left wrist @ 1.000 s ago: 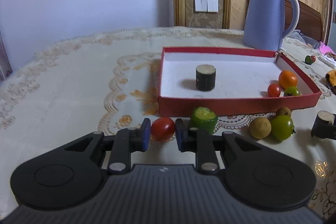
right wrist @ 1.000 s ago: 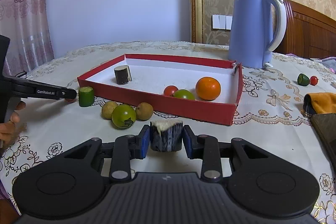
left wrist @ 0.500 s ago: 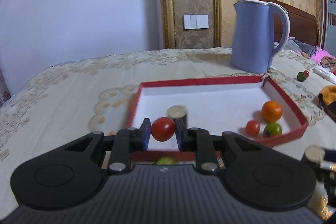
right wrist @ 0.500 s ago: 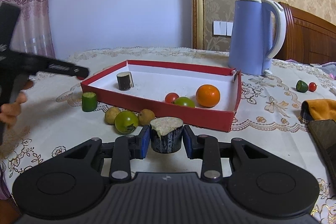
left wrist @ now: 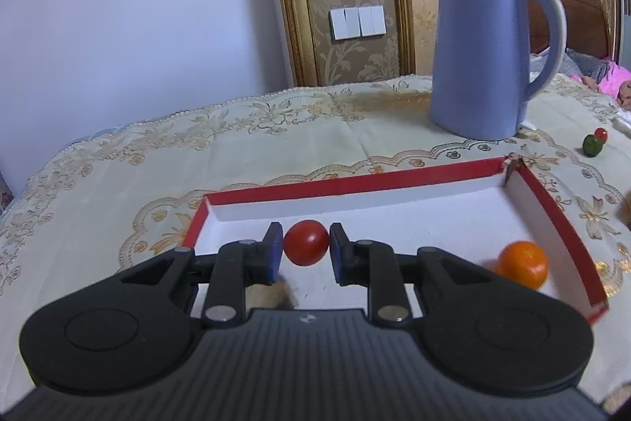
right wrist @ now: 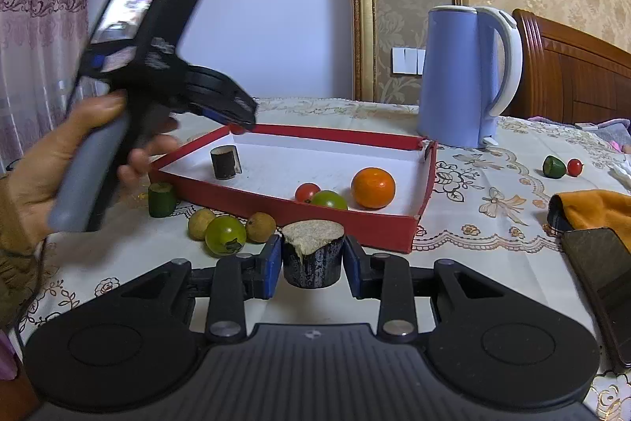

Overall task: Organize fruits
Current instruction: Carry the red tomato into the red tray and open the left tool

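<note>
2 grippers in use, both loaded. Left gripper (left wrist: 306,249) clamps a red cherry tomato (left wrist: 306,242) between its blue pads, held above the white floor of the red tray (left wrist: 355,180), near the tray's upper-left corner in the left wrist view. Orange (left wrist: 522,264) sits at the right of the tray in that view. Blue kettle (left wrist: 489,54) stands behind the tray, upper right of frame.

Right gripper (right wrist: 312,259) is clenched on a dark cut stalk piece (right wrist: 313,253), pale cut face up, at lower center of the right wrist view, in front of the tray's near red wall (right wrist: 276,204). Inside the tray: another dark stalk piece (right wrist: 225,162) upright at left, small red tomato (right wrist: 307,192), green tomato (right wrist: 329,201) touching it, orange (right wrist: 373,187) just beside. On the tablecloth (right wrist: 473,223) in front of the tray: cucumber chunk (right wrist: 161,199), 2 brown longans (right wrist: 200,223) (right wrist: 260,227) flanking a green tomato (right wrist: 225,234). Left hand (right wrist: 59,160) grips the handle of the other gripper, blurred, upper left of frame. Far right: green fruit (right wrist: 553,166) touching a tiny red one (right wrist: 574,167); orange cloth (right wrist: 591,210); dark phone (right wrist: 603,271).
</note>
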{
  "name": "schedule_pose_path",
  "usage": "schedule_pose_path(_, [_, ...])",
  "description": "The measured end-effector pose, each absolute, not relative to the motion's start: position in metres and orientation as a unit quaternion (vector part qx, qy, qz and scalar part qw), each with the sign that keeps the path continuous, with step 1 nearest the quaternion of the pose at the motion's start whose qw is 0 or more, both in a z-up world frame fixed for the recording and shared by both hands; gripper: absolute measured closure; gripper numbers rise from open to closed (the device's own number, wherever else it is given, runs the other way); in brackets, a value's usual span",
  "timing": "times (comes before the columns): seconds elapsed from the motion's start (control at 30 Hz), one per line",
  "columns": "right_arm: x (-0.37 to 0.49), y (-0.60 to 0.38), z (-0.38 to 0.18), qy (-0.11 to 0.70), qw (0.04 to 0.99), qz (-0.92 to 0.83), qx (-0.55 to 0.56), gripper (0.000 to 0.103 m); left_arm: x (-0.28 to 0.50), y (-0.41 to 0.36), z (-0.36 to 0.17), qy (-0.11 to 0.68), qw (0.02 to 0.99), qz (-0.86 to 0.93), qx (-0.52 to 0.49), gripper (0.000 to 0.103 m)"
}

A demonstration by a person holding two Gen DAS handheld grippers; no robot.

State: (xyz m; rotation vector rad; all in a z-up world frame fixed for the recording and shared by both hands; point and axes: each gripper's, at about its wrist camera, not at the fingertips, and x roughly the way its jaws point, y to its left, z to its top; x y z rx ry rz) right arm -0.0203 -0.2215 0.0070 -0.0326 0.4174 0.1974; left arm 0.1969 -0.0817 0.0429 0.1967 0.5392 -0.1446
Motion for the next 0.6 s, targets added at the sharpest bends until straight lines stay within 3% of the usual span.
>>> schedule_pose_path(0.23, [-0.021, -0.225, 0.008, 0.207, 0.974, 0.095, -0.013, 0.07, 0.22, -0.092, 0.029, 0.297, 0.948, -0.061, 0.093, 0.076])
schedule_pose_path(0.37, [-0.019, -0.225, 0.006, 0.209, 0.973, 0.092, -0.011, 0.07, 0.21, -0.091, 0.03, 0.284, 0.952, -0.045, 0.108, 0.048])
schedule_pose_path(0.47, [-0.018, -0.225, 0.007, 0.209, 0.974, 0.092, -0.01, 0.07, 0.194, -0.082, 0.036, 0.272, 0.955, -0.035, 0.116, 0.044])
schedule_pose_path(0.6, [-0.018, -0.223, 0.008, 0.207, 0.974, 0.09, -0.011, 0.071, 0.158, -0.049, 0.046, 0.249, 0.964, -0.025, 0.086, 0.018])
